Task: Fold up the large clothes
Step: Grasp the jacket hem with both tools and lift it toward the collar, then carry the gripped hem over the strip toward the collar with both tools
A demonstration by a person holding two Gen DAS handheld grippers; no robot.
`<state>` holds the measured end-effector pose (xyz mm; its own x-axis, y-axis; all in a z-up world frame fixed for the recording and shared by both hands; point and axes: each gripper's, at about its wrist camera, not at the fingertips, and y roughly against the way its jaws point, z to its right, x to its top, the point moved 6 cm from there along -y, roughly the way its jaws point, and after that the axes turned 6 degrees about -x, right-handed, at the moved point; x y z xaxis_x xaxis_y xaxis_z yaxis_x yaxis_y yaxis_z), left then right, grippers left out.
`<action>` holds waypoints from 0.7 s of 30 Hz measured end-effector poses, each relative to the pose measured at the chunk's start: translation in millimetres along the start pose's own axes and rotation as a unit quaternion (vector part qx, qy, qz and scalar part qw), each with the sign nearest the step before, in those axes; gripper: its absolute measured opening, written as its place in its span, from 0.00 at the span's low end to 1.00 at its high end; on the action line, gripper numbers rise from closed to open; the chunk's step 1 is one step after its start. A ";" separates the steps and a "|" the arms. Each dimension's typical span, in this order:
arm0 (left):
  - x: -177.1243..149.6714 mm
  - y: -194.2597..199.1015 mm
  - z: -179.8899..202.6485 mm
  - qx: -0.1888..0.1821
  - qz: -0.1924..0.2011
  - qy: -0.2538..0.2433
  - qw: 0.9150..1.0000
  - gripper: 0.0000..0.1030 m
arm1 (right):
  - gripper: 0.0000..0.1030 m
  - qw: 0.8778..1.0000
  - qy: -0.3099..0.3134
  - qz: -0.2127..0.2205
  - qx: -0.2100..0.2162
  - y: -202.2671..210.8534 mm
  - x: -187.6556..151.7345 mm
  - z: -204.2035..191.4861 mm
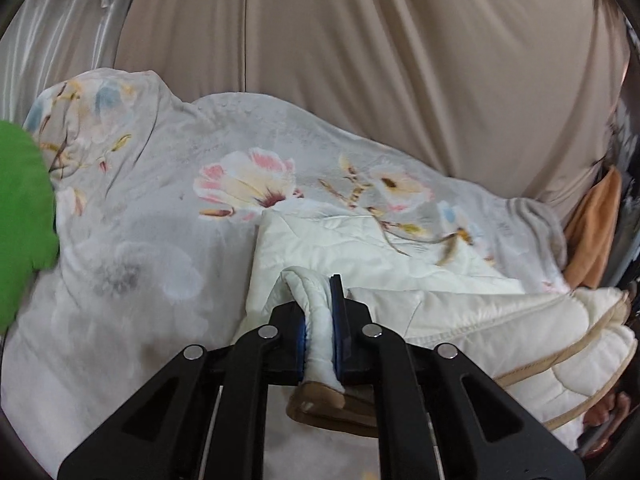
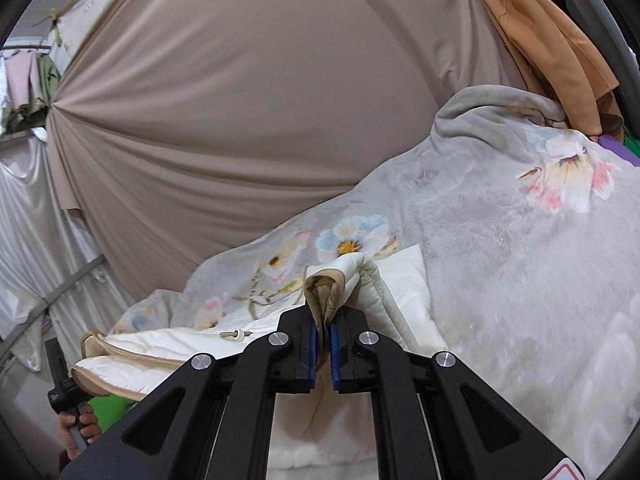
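A cream quilted garment (image 1: 460, 312) with tan piping lies lifted over a grey floral blanket (image 1: 160, 208). My left gripper (image 1: 320, 320) is shut on a rolled cream edge of it, which passes between the blue pads. In the right wrist view my right gripper (image 2: 324, 336) is shut on a bunched tan-trimmed corner of the same cream garment (image 2: 368, 284). The cloth stretches leftward from there, with a toggle button (image 2: 236, 334) showing on it. The other handle (image 2: 60, 372) and a hand on it show at lower left.
A taut beige sheet (image 1: 380, 60) hangs behind the blanket, with silvery curtain (image 2: 36, 232) beside it. Orange cloth (image 2: 548, 40) hangs at the right. A green object (image 1: 22, 220) sits at the left edge. The floral blanket (image 2: 520, 260) covers the work surface.
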<state>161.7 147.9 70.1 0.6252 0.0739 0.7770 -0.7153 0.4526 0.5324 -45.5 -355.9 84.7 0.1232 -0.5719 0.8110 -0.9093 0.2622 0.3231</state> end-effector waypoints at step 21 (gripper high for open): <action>-27.3 -153.0 -3.6 0.139 -0.072 -0.080 0.984 0.11 | 0.05 0.981 0.052 -0.121 -0.144 -186.6 -39.0 43.0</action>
<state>255.2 79.9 -33.8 0.6851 -0.1248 0.7177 -0.6942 0.1867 0.6951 102.2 -416.0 -28.2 0.3758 -0.5661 0.7337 -0.7004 0.3449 0.6249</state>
